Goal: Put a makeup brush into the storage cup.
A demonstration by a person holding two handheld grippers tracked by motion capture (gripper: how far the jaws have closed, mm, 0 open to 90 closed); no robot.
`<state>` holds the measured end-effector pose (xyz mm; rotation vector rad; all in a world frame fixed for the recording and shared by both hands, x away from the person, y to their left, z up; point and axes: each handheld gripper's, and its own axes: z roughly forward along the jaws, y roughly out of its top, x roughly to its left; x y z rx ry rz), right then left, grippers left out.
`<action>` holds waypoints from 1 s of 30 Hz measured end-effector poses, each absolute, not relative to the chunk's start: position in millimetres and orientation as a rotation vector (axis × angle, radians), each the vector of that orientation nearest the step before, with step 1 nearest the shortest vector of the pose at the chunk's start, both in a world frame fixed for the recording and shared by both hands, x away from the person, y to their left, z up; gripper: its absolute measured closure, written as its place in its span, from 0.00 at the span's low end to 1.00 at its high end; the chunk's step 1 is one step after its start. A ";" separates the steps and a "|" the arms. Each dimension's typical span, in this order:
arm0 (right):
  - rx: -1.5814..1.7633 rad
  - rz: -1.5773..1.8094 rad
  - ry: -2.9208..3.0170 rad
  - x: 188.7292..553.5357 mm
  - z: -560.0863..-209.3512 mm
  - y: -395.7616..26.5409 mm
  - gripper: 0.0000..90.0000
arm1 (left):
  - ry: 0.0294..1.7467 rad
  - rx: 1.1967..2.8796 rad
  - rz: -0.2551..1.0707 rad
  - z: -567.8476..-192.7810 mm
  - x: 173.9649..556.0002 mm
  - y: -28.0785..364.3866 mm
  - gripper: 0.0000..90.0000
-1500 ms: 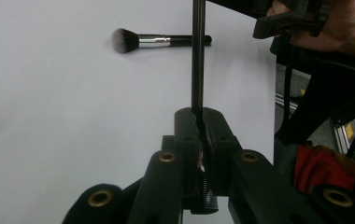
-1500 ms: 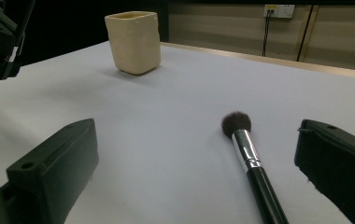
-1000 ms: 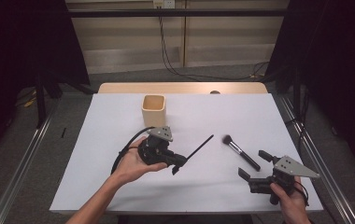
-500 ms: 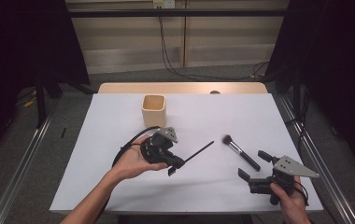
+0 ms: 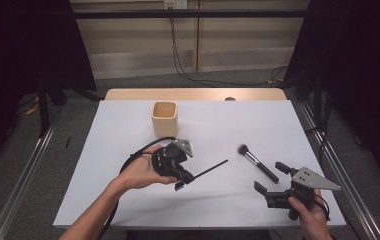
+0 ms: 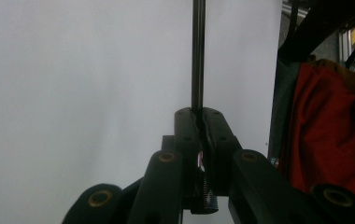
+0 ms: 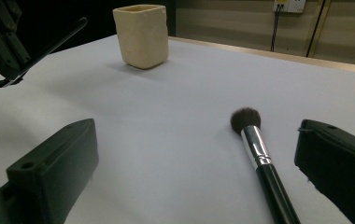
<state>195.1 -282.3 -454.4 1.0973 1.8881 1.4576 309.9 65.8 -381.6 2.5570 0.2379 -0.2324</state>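
Observation:
A thin black stick (image 5: 210,169) juts from my left gripper (image 5: 183,179) toward the right, above the white table (image 5: 218,125). In the left gripper view both jaws are pressed together on the stick (image 6: 198,56), at the left gripper's (image 6: 199,114) tips. The right gripper view shows the left gripper (image 7: 5,70) and stick (image 7: 54,42) far off at top left. A makeup brush (image 5: 258,164) with a dark head and black handle lies flat at the right. My right gripper (image 5: 272,177) stands open by its handle end. The brush (image 7: 259,154) lies between the wide jaws of the right gripper (image 7: 194,140), untouched.
A beige square cup (image 5: 164,119) stands upright at the table's far middle, seen also as the cup (image 7: 142,35) in the right gripper view. A red cloth (image 6: 334,130) hangs beyond the table edge. Metal rails (image 5: 338,165) run along both sides on the floor.
The left hand has turned slightly, so the stick's far tip has swung lower in the high view. The right gripper and the makeup brush have stayed put.

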 end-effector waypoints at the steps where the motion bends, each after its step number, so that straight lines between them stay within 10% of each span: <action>1: 1.097 1.457 1.890 195.0 -454.3 -282.1 0.00 | 0.231 2.571 -0.237 -381.9 309.1 65.4 0.95; 30: 0.924 1.564 1.970 207.3 -435.1 -252.9 0.00 | 0.195 2.696 -0.215 -382.9 306.7 60.4 0.95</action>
